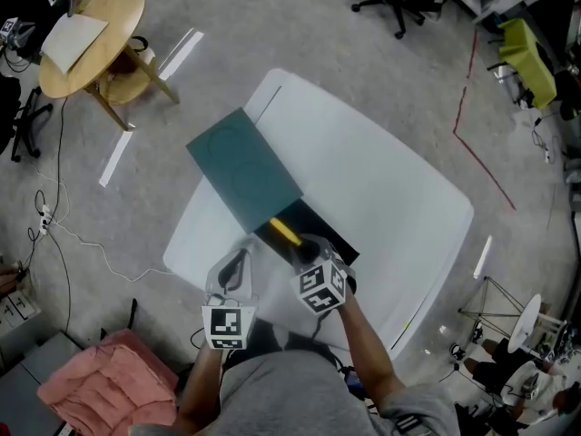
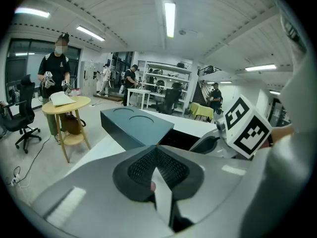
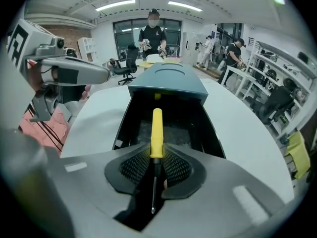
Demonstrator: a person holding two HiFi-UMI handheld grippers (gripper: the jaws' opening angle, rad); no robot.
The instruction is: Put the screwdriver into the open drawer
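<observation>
Drawer (image 3: pixel 185 128) front is hidden behind the right gripper (image 3: pixel 156 155), whose jaws pinch the screwdriver (image 3: pixel 156 130) by its shaft, handle over the open drawer at the surface's (image 1: pixel 390 189) near edge. Left gripper's (image 2: pixel 157 165) jaws are pressed together. Drawer interior offers room ahead.

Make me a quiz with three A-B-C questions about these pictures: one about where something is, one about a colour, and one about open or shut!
1. Where is the screwdriver?
A. on the floor
B. on the round wooden table
C. in the right hand-held gripper, over the drawer

2. What colour is its handle?
A. yellow
B. red
C. blue

3. The drawer is:
A. shut
B. open
C. missing

Answers:
1 C, the jaws clamp it while its handle reaches over the drawer.
2 A, the handle shows bright yellow.
3 B, its black inside shows, pulled out from the teal cabinet.
</observation>
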